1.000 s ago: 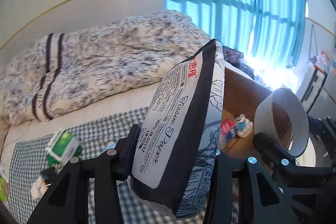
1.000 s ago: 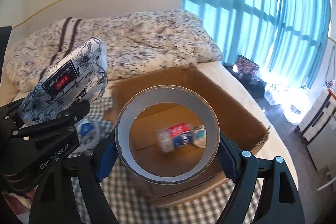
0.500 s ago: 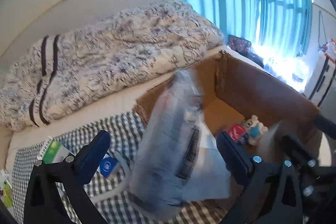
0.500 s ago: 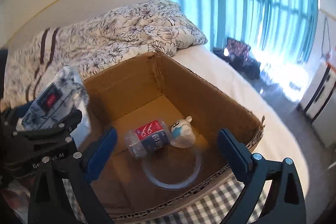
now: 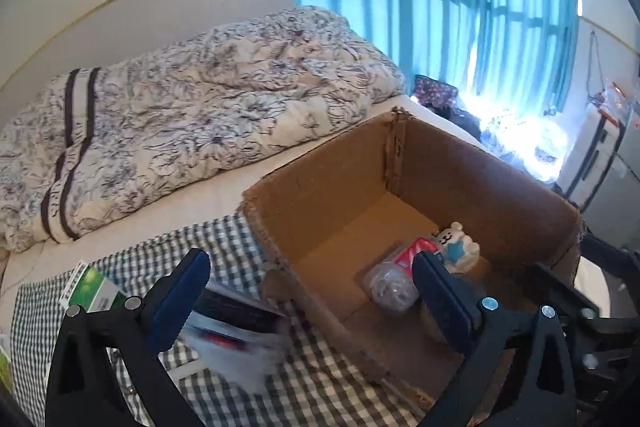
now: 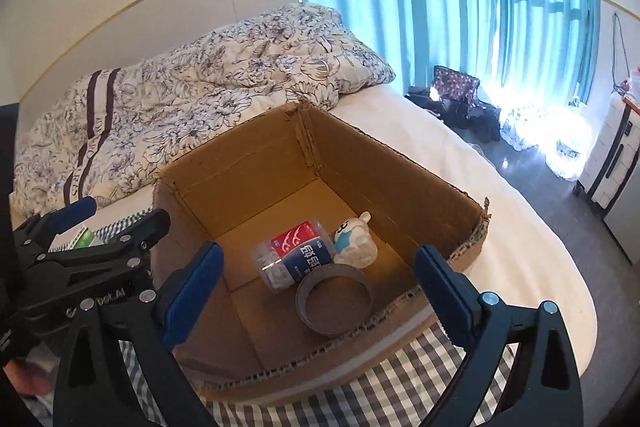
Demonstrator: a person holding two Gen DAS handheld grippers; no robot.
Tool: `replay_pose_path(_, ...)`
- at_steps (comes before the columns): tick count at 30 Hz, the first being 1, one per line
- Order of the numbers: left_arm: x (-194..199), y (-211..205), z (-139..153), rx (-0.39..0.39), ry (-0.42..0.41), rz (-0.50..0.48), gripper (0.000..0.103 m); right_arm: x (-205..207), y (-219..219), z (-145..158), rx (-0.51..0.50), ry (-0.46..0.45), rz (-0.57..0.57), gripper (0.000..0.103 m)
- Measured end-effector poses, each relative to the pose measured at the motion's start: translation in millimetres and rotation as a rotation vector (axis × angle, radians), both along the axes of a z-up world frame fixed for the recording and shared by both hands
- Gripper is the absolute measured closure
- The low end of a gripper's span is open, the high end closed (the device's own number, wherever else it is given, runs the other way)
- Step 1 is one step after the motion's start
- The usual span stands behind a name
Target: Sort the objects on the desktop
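On the left, a green box (image 5: 94, 289) lies on the checked cloth (image 5: 320, 387); it looks light and stiff, best pinched on its flat sides. The left tongs (image 5: 306, 301) are wide open over a blurry packet (image 5: 236, 339). The right tongs (image 6: 318, 291) are open and empty above the cardboard box (image 6: 400, 179), which holds a bottle (image 6: 296, 255), a toy (image 6: 356, 241) and a tape ring (image 6: 334, 303).

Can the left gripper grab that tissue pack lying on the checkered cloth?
Probably yes. The left gripper is open and the tissue pack lies just below it, outside the cardboard box, with nothing covering it.
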State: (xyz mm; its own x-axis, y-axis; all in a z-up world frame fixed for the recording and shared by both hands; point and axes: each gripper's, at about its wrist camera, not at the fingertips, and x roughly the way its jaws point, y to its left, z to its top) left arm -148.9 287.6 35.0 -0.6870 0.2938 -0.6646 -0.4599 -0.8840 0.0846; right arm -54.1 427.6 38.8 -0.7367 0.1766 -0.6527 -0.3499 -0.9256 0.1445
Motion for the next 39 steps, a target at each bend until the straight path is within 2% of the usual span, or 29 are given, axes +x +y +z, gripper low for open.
replay_pose_path(3,-1,-21,-9,0.012,-0.016,0.042,0.0,6,-10,1,0.018,0.004,0.038,0.006)
replay_pose_path(6,-15,-51,-30,-0.005,-0.055,0.109,0.0,8,-21,3,0.044,0.01,0.061,0.006)
replay_pose_path(8,-30,-70,-49,-0.011,-0.102,0.16,0.0,8,-27,4,0.052,0.016,0.075,0.006)
replay_pose_path(12,-62,-100,-95,0.028,-0.257,0.245,0.0,6,-33,3,0.035,0.028,0.084,0.006)
replay_pose_path(15,-79,-104,-115,0.076,-0.311,0.259,0.0,3,-37,1,0.037,0.025,0.085,0.006)
replay_pose_path(20,-101,-85,-149,0.012,-0.315,0.262,0.0,-6,-33,-8,0.038,0.007,0.076,0.006)
replay_pose_path(22,-106,-84,-159,0.015,-0.316,0.272,0.0,-10,-30,-12,0.04,-0.002,0.069,0.006)
replay_pose_path(25,-110,-80,-161,-0.005,-0.268,0.28,0.0,-14,-26,-15,0.044,-0.008,0.056,0.006)
replay_pose_path(28,-112,-74,-162,-0.048,-0.25,0.244,0.0,-17,-21,-19,0.032,-0.016,0.046,0.006)
replay_pose_path(29,-113,-75,-161,-0.048,-0.25,0.227,0.005,-17,-20,-20,0.026,-0.017,0.042,0.006)
replay_pose_path(32,-110,-83,-153,-0.038,-0.235,0.201,0.053,-16,-21,-21,0.012,-0.019,0.043,0.006)
replay_pose_path(33,-109,-88,-148,-0.014,-0.249,0.183,0.068,-15,-22,-21,0.015,-0.018,0.044,0.006)
replay_pose_path(34,-109,-92,-145,0.013,-0.265,0.167,0.077,-14,-23,-19,0.018,-0.016,0.045,0.006)
replay_pose_path(35,-109,-98,-140,0.04,-0.277,0.155,0.094,-13,-26,-17,0.02,-0.012,0.05,0.006)
replay_pose_path(36,-108,-103,-137,0.062,-0.287,0.143,0.099,-12,-28,-15,0.019,-0.007,0.055,0.006)
replay_pose_path(39,-98,-112,-122,0.083,-0.264,0.128,0.1,-7,-39,-4,0.021,0.012,0.088,0.006)
